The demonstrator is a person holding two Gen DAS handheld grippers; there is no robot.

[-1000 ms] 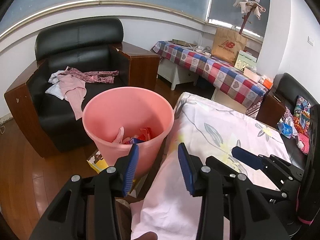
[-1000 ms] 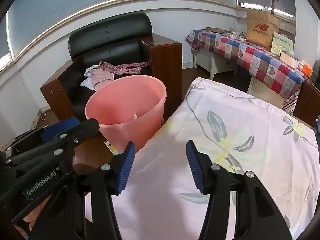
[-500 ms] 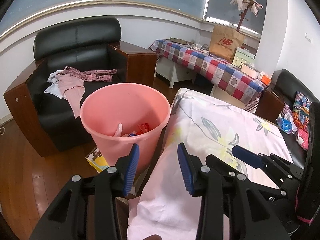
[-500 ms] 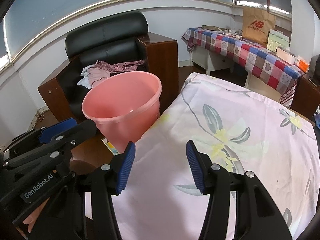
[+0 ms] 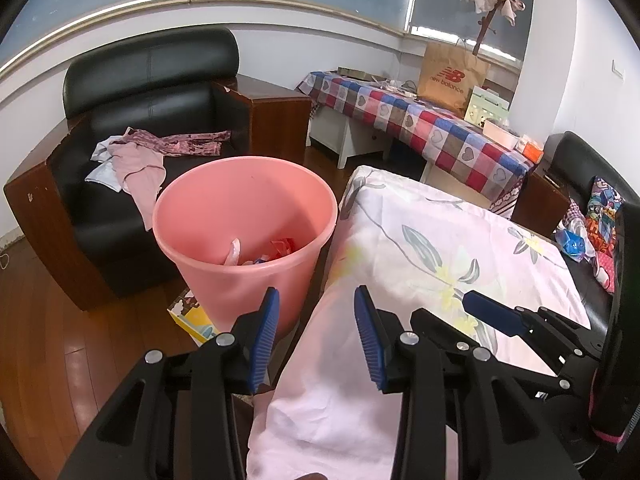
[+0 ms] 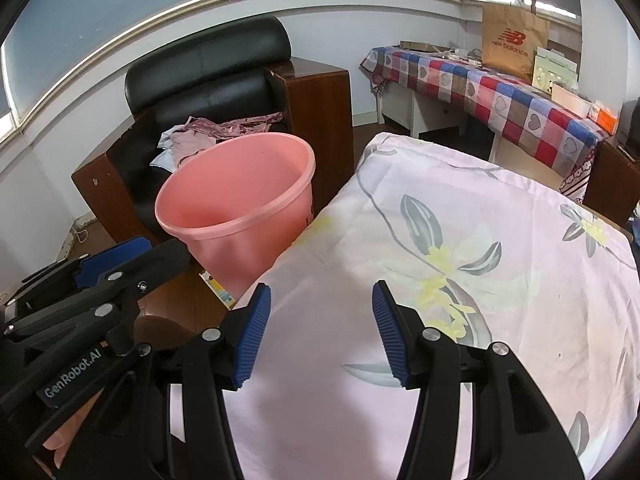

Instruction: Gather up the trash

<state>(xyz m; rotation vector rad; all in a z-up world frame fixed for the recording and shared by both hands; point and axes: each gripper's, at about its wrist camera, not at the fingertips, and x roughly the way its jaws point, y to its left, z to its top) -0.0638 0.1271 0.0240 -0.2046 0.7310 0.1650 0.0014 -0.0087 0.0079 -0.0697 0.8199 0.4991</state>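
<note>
Finding trash already in the pink bin (image 5: pixel 224 216), we judge collection nearly done; left gripper (image 5: pixel 316 336) and right gripper (image 6: pixel 320 336) spread, empty, table cloth (image 6: pixel 480 240) bare.

Left claw (image 5: pixel 316 334) empty, jaws apart, above pink bin (image 5: pixel 244 240) holding trash (image 5: pixel 280 250).

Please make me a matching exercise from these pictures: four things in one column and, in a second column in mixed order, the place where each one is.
Things:
1. pink bin
2. brown paper bag
3. pink clothes
4. right gripper

Places:
A. on the seat of the black armchair
B. over the flowered cloth
C. on the floor, between the armchair and the flowered cloth
D. on the table with the checked cloth

Pairs: 1-C, 2-D, 3-A, 4-B
</note>
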